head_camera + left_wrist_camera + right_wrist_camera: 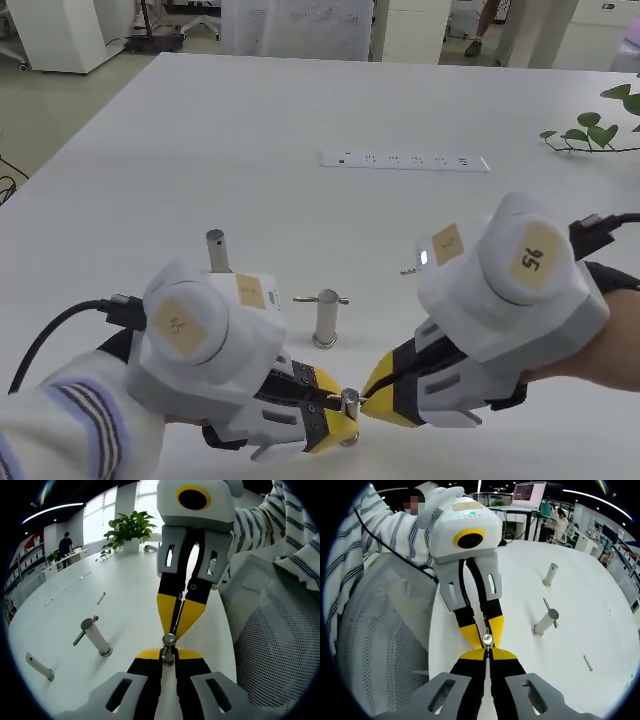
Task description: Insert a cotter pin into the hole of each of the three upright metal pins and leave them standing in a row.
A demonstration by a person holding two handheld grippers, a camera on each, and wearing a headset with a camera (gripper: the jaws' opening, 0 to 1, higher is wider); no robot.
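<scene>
My left gripper [340, 412] is shut on a short upright metal pin [349, 402] near the table's front edge; its own view shows the pin [169, 647] between the yellow tips. My right gripper [368, 397] faces it, tips shut and touching the pin's head [487, 640]. A thin sliver between those tips looks like a cotter pin, mostly hidden. A second metal pin [327, 320] stands behind with a cotter pin [305, 299] through it. A third, bare pin [216, 250] stands farther back left. One loose cotter pin [408, 270] lies on the table.
A white power strip [404, 160] lies mid-table and a leafy plant [590, 132] sits at the far right edge. A mesh chair [272, 645] is close behind the table's front edge. A person stands far off [65, 541].
</scene>
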